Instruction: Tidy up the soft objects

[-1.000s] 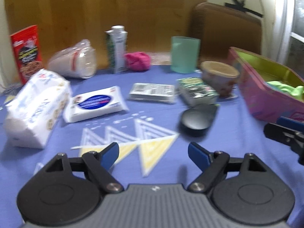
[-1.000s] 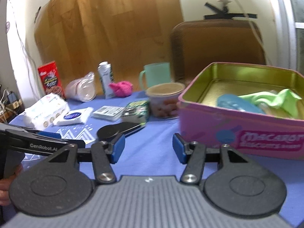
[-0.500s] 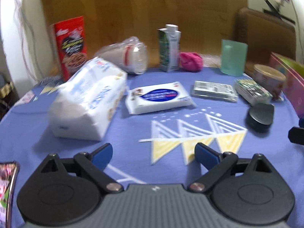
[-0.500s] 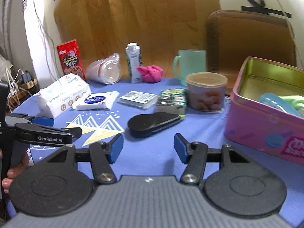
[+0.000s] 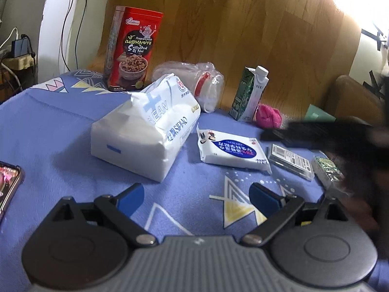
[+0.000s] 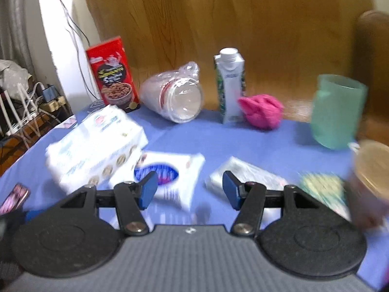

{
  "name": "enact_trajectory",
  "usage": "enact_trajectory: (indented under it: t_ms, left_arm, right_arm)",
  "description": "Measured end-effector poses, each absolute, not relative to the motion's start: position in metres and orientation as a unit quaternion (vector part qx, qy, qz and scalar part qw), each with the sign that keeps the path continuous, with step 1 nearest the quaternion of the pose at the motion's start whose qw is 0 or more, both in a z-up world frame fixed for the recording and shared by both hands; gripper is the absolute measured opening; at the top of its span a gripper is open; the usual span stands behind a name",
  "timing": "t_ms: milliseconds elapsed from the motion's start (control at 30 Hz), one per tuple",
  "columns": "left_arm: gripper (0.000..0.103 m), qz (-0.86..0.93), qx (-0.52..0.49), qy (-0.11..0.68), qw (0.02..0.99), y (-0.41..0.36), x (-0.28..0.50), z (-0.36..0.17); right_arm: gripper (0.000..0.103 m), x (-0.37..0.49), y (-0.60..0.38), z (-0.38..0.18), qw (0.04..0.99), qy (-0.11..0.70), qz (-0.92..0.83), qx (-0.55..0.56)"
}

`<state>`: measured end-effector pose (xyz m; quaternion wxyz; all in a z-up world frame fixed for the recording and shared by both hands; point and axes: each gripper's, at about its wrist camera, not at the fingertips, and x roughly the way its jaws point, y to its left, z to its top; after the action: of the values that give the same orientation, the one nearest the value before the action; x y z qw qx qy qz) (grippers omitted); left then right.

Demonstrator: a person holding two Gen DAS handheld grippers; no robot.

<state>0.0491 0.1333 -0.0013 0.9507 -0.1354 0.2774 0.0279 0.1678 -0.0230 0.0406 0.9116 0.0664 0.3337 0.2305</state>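
1. The left gripper point(image 5: 196, 194) hangs over the blue patterned tablecloth point(image 5: 56, 131); its blue-padded jaws have just been opening and now stand wide apart with only cloth between them.
2. The right gripper point(image 6: 186, 189) has its jaws partly apart and holds nothing; in its blurred view the flat white wet-wipe pack with a blue oval label point(image 6: 170, 180) lies beyond and below the gap.
3. In the left wrist view the right gripper point(image 5: 323, 133) shows as a dark blurred bar at the right edge, above the table.
4. The large white plastic-wrapped tissue pack point(image 5: 145, 131) lies on the cloth ahead of the left gripper, apart from its fingers.
5. The wet-wipe pack point(image 5: 233, 150) lies just beside the tissue pack, on its right in the left wrist view.
6. A crumpled pink cloth point(image 6: 261, 110) sits at the far edge of the table, touching or just beside the upright white-and-green drink carton point(image 6: 229, 85).
7. A red snack box point(image 5: 131, 48) stands at the back left, with a clear plastic bag of stacked cups point(image 6: 175, 99) lying on its side between it and the carton.
8. A translucent green plastic mug point(image 6: 338, 112) stands to the right, well apart from the pink cloth.
9. A phone point(image 5: 7, 187) lies at the left edge of the cloth.
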Motion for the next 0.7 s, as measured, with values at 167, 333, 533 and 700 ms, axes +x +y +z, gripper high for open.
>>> enact_trajectory:
  t_ms: [167,333,533,700]
  left_arm:
    - [0.097,0.032,-0.139,0.262,0.954,0.134,0.045,-0.001]
    - [0.097,0.033,-0.151,0.251,0.955,0.138,0.042,0.0]
    - [0.097,0.034,-0.178,0.239,0.954,0.147,0.039,-0.001]
    - [0.097,0.028,-0.188,0.248,0.95,0.151,0.041,-0.003]
  right_arm:
    - [0.063,0.229,0.013,0.026,0.897,0.376,0.227,0.049]
    - [0.057,0.236,0.021,0.023,0.878,0.404,0.254,0.046]
    - [0.051,0.183,0.005,0.031,0.875,0.387,0.292,0.003]
    - [0.052,0.12,-0.026,0.031,0.872,0.373,0.317,-0.007]
